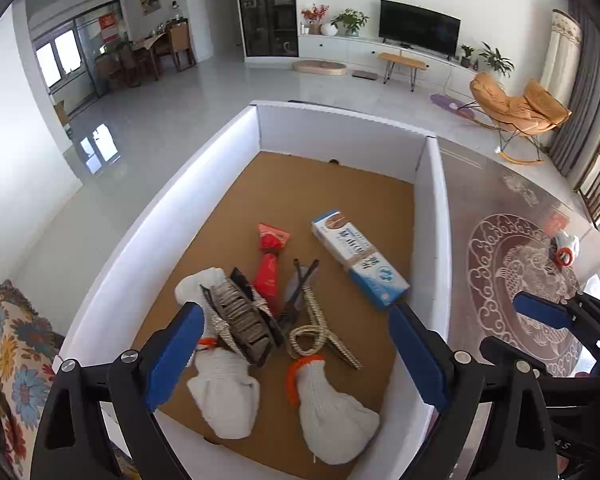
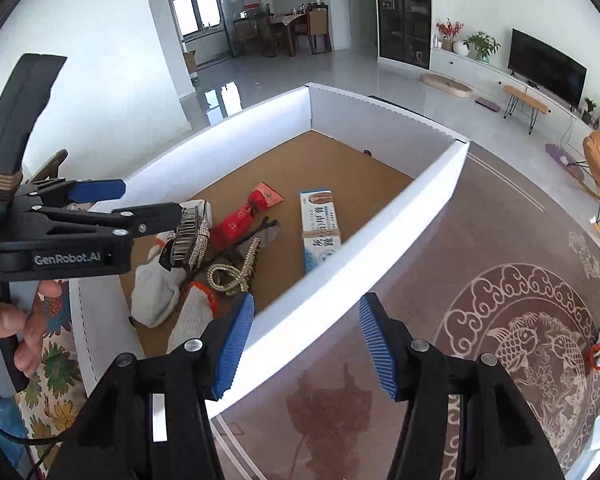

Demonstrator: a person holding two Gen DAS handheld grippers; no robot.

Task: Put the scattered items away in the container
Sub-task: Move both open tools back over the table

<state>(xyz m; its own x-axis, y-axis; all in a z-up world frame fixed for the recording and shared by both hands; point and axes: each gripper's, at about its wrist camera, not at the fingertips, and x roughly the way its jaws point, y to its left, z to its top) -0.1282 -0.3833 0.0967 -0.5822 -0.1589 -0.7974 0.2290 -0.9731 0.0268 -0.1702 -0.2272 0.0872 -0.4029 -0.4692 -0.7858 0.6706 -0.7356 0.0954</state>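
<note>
My left gripper (image 1: 296,352) hangs released over the box (image 1: 148,240), lower frame; my right gripper (image 2: 306,344) gapes, holding nothing, astride its wall.

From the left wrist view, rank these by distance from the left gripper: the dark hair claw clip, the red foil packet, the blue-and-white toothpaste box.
1. Dark hair claw clip, by the left gripper's left finger.
2. Red foil packet, mid-box, further in.
3. Blue-and-white toothpaste box, right side near the white box's wall; close to the packet, so this order is tentative.

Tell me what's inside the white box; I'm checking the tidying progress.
Inside the white box: two white gloves, a blue-and-white carton, a red packet, a rhinestone clip and a hair claw. Anything beneath them is hidden.
</note>
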